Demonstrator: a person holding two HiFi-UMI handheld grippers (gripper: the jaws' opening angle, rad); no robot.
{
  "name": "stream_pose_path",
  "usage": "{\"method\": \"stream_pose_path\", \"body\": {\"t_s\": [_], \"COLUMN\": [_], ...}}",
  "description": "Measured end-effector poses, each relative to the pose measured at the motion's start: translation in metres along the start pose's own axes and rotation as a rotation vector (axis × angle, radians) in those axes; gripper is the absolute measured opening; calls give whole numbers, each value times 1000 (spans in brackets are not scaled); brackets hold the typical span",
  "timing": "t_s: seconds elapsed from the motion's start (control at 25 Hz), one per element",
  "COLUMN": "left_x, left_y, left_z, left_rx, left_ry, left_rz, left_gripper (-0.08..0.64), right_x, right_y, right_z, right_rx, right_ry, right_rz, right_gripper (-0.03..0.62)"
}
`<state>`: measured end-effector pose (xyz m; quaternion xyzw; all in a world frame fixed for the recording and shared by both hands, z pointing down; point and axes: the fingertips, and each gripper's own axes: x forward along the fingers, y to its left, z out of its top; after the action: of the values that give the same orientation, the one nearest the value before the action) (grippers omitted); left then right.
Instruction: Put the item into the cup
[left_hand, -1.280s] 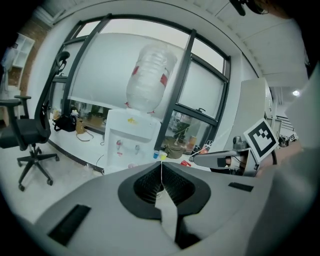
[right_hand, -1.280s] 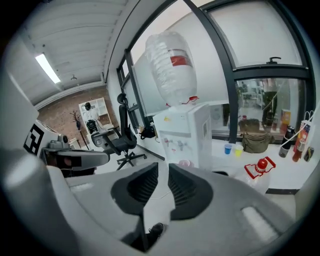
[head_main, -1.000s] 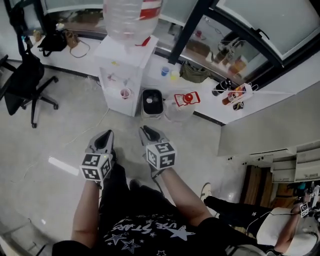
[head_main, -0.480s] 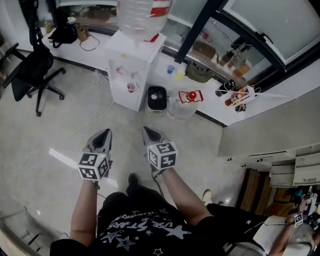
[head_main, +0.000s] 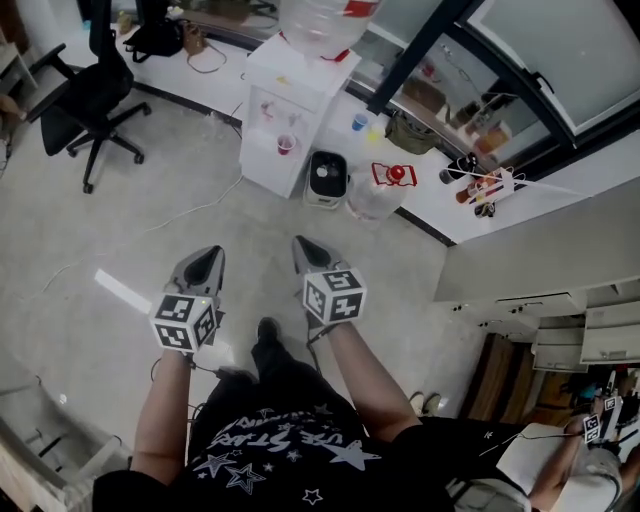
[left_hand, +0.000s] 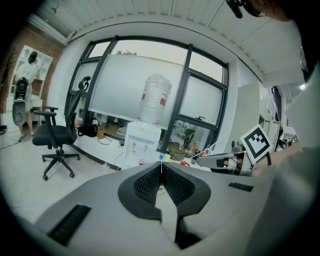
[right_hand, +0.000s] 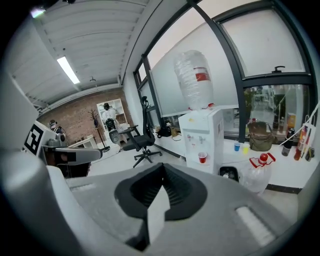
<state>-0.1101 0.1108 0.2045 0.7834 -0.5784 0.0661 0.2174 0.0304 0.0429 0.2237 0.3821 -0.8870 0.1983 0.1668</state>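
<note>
A red cup (head_main: 287, 145) stands in the tap recess of a white water dispenser (head_main: 297, 92), far ahead of both grippers. In the right gripper view the red cup (right_hand: 202, 158) shows under the taps. A blue cup (head_main: 360, 121) and a yellow cup (head_main: 375, 135) sit on the white ledge beside the dispenser. My left gripper (head_main: 207, 262) and right gripper (head_main: 305, 247) are held side by side over the floor. Both are shut with nothing between the jaws, as the left gripper (left_hand: 161, 165) and right gripper (right_hand: 162, 166) show in their own views. No loose item shows.
A black bin (head_main: 326, 177) and a clear jug with a red handle (head_main: 385, 190) stand on the floor right of the dispenser. A black office chair (head_main: 95, 95) is at far left. Bottles (head_main: 480, 185) sit on the ledge at right. A seated person (head_main: 560, 460) is at lower right.
The dispenser and ledge have slid up and to the right in the head view, and the chair has come further in. Both grippers keep their side-by-side pose and stay shut.
</note>
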Motion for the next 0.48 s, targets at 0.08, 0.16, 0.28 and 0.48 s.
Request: {"method": "stream_pose_path", "body": {"t_s": [0.08,0.16,0.28,0.48], "left_x": [-19,-36,-59,-98], "left_y": [-4,-9,-19,-34], "left_z": [-6,-10,-12,-15], "left_rx": [3,6,15,31], "left_ry": [-4,-13,-31,-64], "left_rz": [-2,-5,-9,-13], "left_gripper": [9,9,9,9], "right_x": [-13,-25,-43,-72], "right_y": [17,31,48,78], "right_z": [-5,-10,-15,-21], "right_rx": [-10,-21,-31,-52], "right_ry": [-5,-11,-23,-47], "right_rz": [4,8,7,24], "right_gripper": [2,0,0,0]}}
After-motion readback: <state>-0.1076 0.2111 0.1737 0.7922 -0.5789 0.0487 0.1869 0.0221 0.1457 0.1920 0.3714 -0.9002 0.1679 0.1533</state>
